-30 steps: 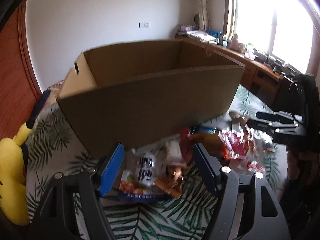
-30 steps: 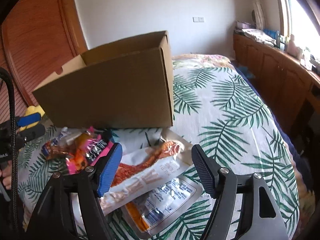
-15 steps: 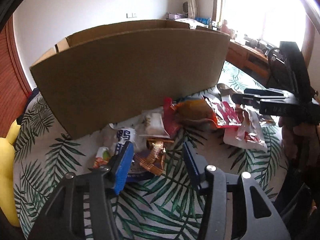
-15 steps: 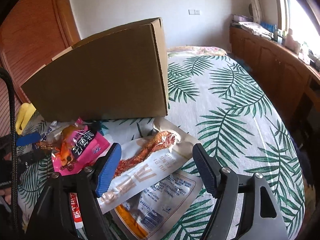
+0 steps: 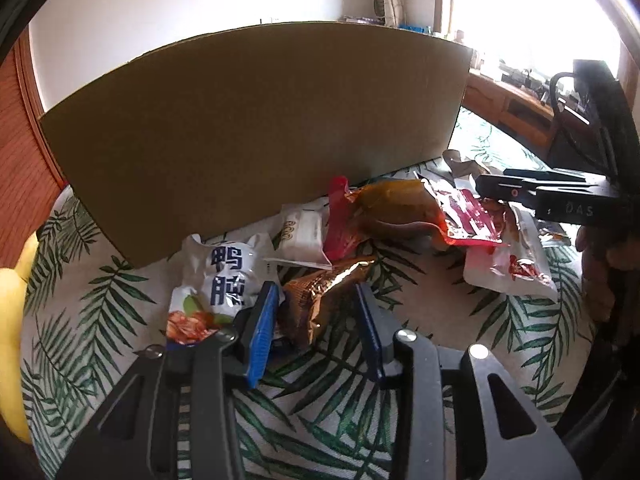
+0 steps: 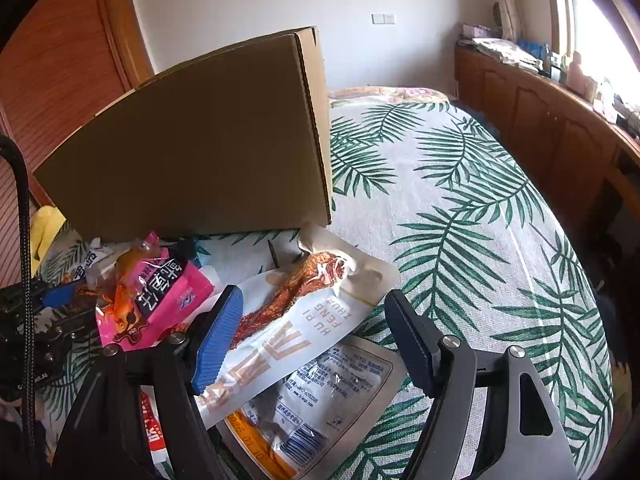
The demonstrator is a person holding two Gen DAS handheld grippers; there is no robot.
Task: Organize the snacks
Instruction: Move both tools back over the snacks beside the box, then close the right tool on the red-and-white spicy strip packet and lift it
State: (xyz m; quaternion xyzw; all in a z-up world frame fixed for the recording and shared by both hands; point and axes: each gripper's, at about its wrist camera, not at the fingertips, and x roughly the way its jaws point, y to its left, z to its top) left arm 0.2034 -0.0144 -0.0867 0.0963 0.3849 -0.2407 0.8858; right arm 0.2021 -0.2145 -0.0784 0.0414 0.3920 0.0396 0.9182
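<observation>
A pile of snack packets lies on a palm-leaf bedspread in front of a brown cardboard box. My left gripper is open, its fingers on either side of a gold-brown foil packet. A white packet with blue characters lies just left of it. My right gripper is open above a white chicken-feet packet, not touching it. A pink packet lies to its left. The box also shows in the right wrist view.
An orange-red packet and a white-red packet lie to the right in the left wrist view, beside the right gripper. A clear-backed packet lies under the white one. A yellow plush sits at far left. Wooden cabinets line the right.
My left gripper has dropped and moved forward, its fingers narrowing around the gold-brown packet. My right gripper has lowered slightly toward the white packet.
</observation>
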